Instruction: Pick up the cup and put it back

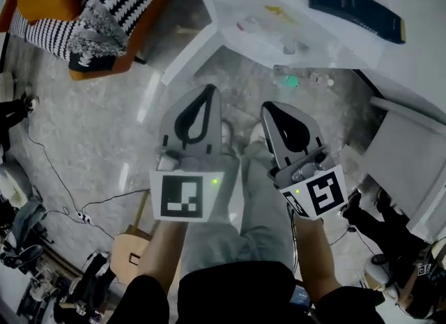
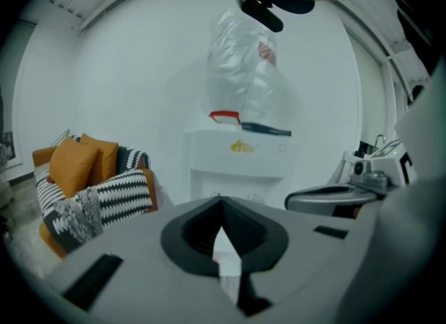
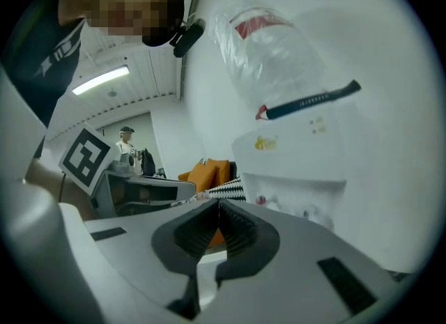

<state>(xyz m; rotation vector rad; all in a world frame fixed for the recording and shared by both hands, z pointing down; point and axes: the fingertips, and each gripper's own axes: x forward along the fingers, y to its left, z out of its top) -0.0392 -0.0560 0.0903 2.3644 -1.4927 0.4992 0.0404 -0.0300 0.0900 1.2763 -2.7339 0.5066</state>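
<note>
No cup can be made out in any view. My left gripper (image 1: pixel 209 91) and right gripper (image 1: pixel 270 109) are held side by side over the grey floor and point toward a white water dispenser (image 1: pixel 293 30). Both are shut, tips touching, with nothing between them. In the left gripper view the left gripper (image 2: pixel 220 198) faces the dispenser (image 2: pixel 237 162), whose bottle is wrapped in a clear plastic bag (image 2: pixel 244 72). The right gripper (image 3: pixel 218 203) looks up at the same dispenser (image 3: pixel 300 155). Small taps (image 1: pixel 289 79) sit in the dispenser's niche.
A dark blue flat object (image 1: pixel 355 8) lies on top of the dispenser. An armchair with orange cushions and a black-and-white striped blanket (image 1: pixel 90 9) stands at the far left. Cables (image 1: pixel 83 214) run across the floor, beside a wooden stool (image 1: pixel 129 249). Someone's feet (image 1: pixel 362 207) show at right.
</note>
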